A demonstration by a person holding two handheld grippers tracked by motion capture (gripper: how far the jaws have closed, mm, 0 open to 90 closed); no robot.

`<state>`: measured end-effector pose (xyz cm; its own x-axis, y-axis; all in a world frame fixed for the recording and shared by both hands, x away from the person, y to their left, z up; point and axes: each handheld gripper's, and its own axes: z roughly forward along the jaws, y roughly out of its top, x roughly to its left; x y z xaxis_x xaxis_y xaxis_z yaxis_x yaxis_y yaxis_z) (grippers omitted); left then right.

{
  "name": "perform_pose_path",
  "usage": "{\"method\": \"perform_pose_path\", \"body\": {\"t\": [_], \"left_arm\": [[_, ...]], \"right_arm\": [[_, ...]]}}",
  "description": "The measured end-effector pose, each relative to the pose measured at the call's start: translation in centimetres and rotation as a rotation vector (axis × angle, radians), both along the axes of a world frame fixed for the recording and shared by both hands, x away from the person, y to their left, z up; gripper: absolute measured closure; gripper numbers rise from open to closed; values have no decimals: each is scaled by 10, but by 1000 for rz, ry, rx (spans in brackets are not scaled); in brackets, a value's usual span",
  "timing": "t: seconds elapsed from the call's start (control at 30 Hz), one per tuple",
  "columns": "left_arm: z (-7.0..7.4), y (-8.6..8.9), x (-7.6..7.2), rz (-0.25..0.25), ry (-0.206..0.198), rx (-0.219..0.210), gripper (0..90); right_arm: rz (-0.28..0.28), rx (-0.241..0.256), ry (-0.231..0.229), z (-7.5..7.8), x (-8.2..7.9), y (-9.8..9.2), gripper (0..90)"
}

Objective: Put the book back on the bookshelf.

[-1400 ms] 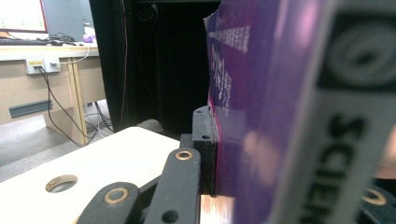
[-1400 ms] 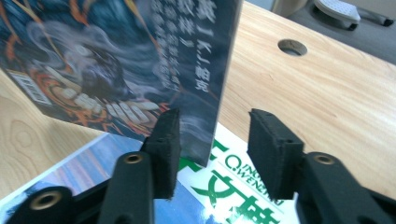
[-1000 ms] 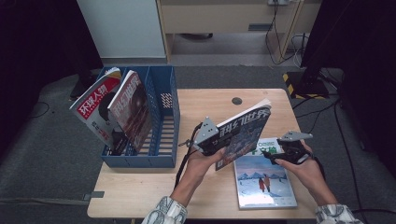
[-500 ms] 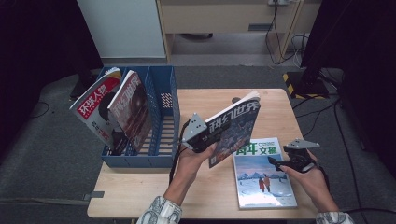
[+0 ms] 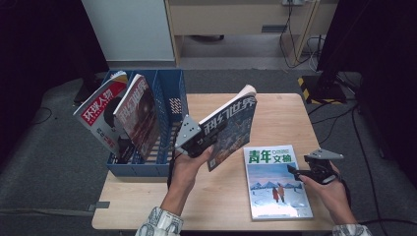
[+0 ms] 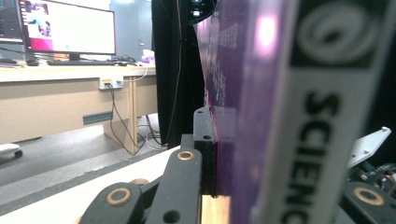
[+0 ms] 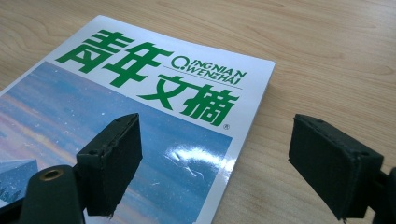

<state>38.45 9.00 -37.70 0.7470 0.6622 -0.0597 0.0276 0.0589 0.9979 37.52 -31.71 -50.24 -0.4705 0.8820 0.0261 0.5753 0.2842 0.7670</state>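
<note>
My left gripper (image 5: 197, 143) is shut on the lower edge of a dark science-fiction magazine (image 5: 230, 125) and holds it tilted upright above the table's middle. Seen from the left gripper view, the magazine's purple cover and white spine (image 6: 261, 102) stand pinched between the jaws of the left gripper (image 6: 210, 140). A second magazine with a green title (image 5: 275, 181) lies flat at the near right. My right gripper (image 5: 296, 172) hovers open at that magazine's right edge. From the right gripper view, one jaw of the right gripper (image 7: 222, 161) is over the green-titled magazine (image 7: 140, 116) and the other over bare wood.
A blue slotted file rack (image 5: 169, 115) stands on the table's left part. A red magazine (image 5: 100, 117) and a darker one (image 5: 140, 115) lean in its left compartments. The wooden table (image 5: 285, 118) ends close behind the right hand. Cabinets and cables lie beyond.
The left gripper has raised the dark magazine and carried it left toward the rack, more upright. The right gripper has drawn back a little to the right and lower.
</note>
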Motion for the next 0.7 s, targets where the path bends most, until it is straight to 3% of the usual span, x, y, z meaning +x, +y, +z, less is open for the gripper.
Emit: {"method": "perform_pose_path", "body": {"t": [0.7], "left_arm": [[15, 27, -7, 56, -10, -36, 825]], "right_arm": [[-14, 2, -6, 1, 0, 0, 182]]}}
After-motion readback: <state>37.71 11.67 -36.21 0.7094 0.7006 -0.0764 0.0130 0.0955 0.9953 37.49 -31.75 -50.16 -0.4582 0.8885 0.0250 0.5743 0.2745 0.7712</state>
